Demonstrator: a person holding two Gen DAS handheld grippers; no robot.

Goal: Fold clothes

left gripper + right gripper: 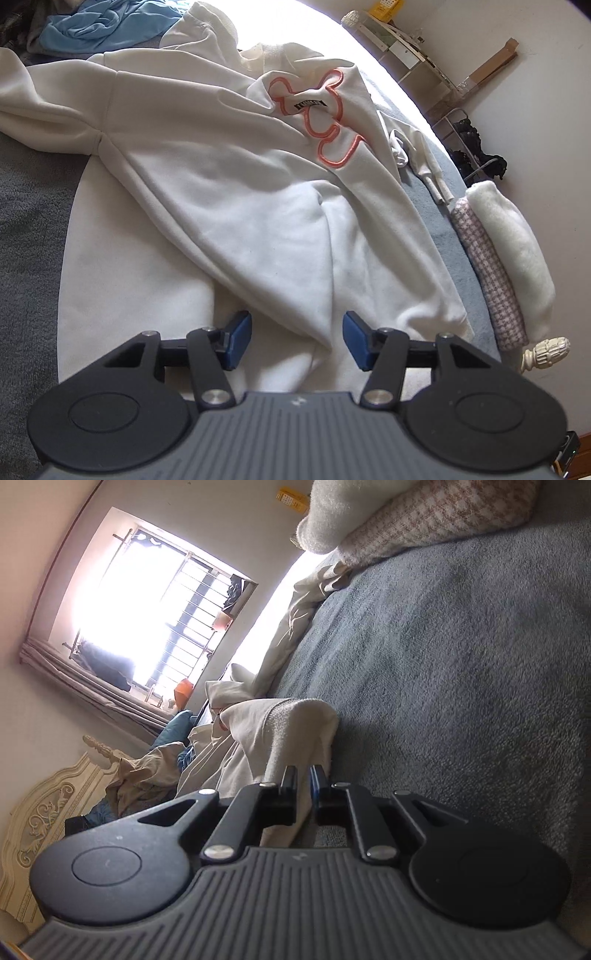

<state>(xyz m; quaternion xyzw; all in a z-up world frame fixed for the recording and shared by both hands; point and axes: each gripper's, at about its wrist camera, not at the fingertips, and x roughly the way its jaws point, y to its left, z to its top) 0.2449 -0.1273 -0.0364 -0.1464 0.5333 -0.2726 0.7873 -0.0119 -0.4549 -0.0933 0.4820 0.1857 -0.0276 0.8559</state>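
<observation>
White sweatshirt (258,206) lies before spread left hand-held gripper (297,339).

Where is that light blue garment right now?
In the left wrist view, the light blue garment lies crumpled at the top left, at the far end of the bed, just beyond the spread-out white sweatshirt.

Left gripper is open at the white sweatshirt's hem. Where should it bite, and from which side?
Take the folded corner of the white sweatshirt that hangs between the left gripper pads. Come straight forward, low along the bed: that point is doubled fabric, a firm edge, already centred in the open jaws.
</observation>
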